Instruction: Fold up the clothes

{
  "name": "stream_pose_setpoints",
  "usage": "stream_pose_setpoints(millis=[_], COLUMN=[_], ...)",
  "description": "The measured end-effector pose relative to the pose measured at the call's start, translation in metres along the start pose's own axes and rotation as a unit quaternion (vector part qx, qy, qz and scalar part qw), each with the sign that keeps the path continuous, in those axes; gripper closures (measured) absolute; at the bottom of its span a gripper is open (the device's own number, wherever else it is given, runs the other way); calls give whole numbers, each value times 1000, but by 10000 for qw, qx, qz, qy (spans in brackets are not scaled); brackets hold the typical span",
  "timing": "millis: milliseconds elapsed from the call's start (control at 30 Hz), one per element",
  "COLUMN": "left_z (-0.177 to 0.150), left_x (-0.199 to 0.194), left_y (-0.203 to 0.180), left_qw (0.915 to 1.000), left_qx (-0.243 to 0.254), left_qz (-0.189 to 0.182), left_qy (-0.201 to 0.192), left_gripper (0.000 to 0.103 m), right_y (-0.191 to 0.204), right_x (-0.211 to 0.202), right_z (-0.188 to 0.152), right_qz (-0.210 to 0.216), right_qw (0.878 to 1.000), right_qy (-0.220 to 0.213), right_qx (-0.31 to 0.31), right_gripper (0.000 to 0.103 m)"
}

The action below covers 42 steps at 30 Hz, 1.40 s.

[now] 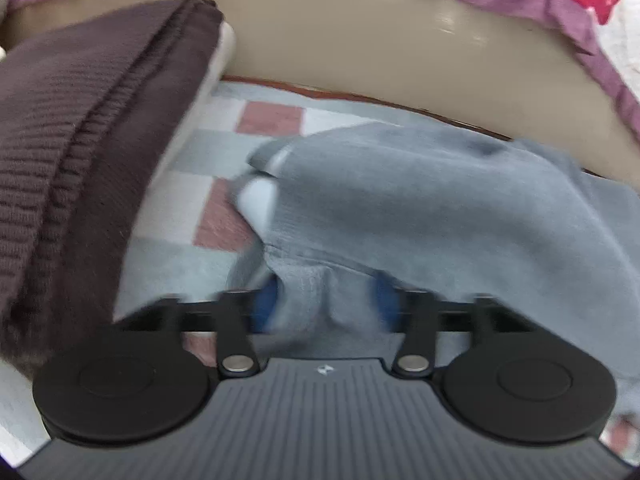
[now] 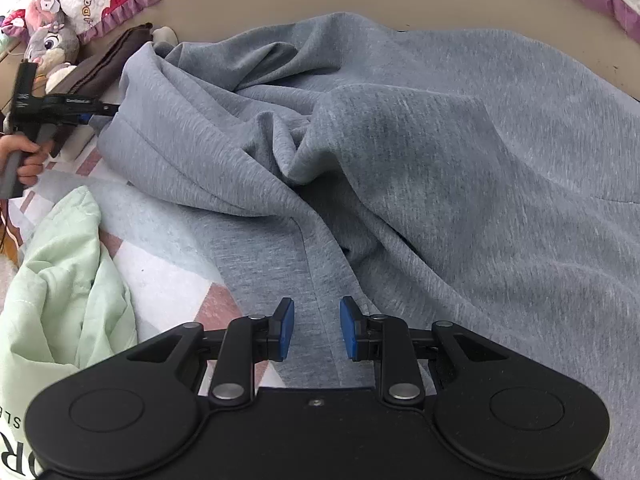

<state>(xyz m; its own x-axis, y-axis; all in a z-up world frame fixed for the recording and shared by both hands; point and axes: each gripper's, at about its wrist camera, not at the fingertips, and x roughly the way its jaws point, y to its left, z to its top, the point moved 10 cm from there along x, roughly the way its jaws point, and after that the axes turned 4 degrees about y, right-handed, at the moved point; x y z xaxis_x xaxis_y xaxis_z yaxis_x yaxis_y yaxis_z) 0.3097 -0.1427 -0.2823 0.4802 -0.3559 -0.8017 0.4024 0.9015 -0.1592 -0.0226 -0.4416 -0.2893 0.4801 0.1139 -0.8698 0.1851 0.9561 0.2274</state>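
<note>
**Operator:** Sweatshirt (image 2: 400, 152), grey, is spread across most of what I see from the right wrist, lying on the checked bed cover (image 2: 168, 280). Nearest to me, my right gripper (image 2: 316, 330) sits low over its near edge. The blue pads (image 2: 286, 330) are spread apart with a seam of the grey cloth running between them, and I see nothing pinched.

**Partner:** And the left one?

**Operator:** My left gripper (image 1: 326, 300) has a bunch of the same grey fabric (image 1: 400, 208) between its blue pads (image 1: 268, 300). That view is blurred, but the cloth fills the gap and the pads press on it from both sides, so I read it as pinching the sweatshirt. In the right wrist view the left gripper (image 2: 100, 112) shows at the far left, meeting the garment's left edge, with the hand (image 2: 26, 156) wrapped round its handle.

**Partner:** What else is near you?

**Operator:** At near left, a pale green cloth (image 2: 64, 272) lies crumpled on the cover, just beside the sweatshirt's near edge. Its lower part carries dark letters I can't read whole.

**Partner:** Farther out?

**Operator:** The middle of the sweatshirt is rucked into deep folds. Beyond it at far left lies a dark brown knit (image 1: 80, 128), folded, with its ribbed edge showing; from the left wrist it lies left of the held fabric. Past that, a grey plush toy (image 2: 52, 46) at the far left corner, then a beige surface (image 1: 400, 40), and farthest a quilt with a purple frill (image 2: 132, 4).
</note>
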Motion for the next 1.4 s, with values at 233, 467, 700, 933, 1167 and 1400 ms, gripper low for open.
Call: stream_pose_setpoints(millis=[233, 467, 700, 933, 1167, 1400], left_z=[15, 25, 3, -60, -113, -188], left_x=[-53, -183, -250, -270, -290, -217], left_y=[-16, -5, 35, 62, 89, 139], left_qw=[9940, 9751, 9640, 9703, 9701, 9647], left_qx=[580, -286, -866, -901, -1186, -2180], left_qz=[477, 77, 65, 923, 1428, 1478], left_qy=[-801, -2199, -2512, -2046, -1562, 18], left_gripper=[101, 101, 101, 101, 101, 100], right_y=[0, 11, 42, 44, 61, 76], right_x=[-16, -40, -27, -18, 10, 27], right_z=[0, -5, -17, 11, 16, 0], right_qz=[137, 226, 791, 1802, 1640, 1413], right_qw=[9993, 9965, 9908, 9820, 9845, 9846], right_qy=[-339, -743, -158, -279, 33, 388], right_qx=[-29, -297, -1090, -501, -627, -953], right_gripper=[74, 66, 54, 50, 49, 49])
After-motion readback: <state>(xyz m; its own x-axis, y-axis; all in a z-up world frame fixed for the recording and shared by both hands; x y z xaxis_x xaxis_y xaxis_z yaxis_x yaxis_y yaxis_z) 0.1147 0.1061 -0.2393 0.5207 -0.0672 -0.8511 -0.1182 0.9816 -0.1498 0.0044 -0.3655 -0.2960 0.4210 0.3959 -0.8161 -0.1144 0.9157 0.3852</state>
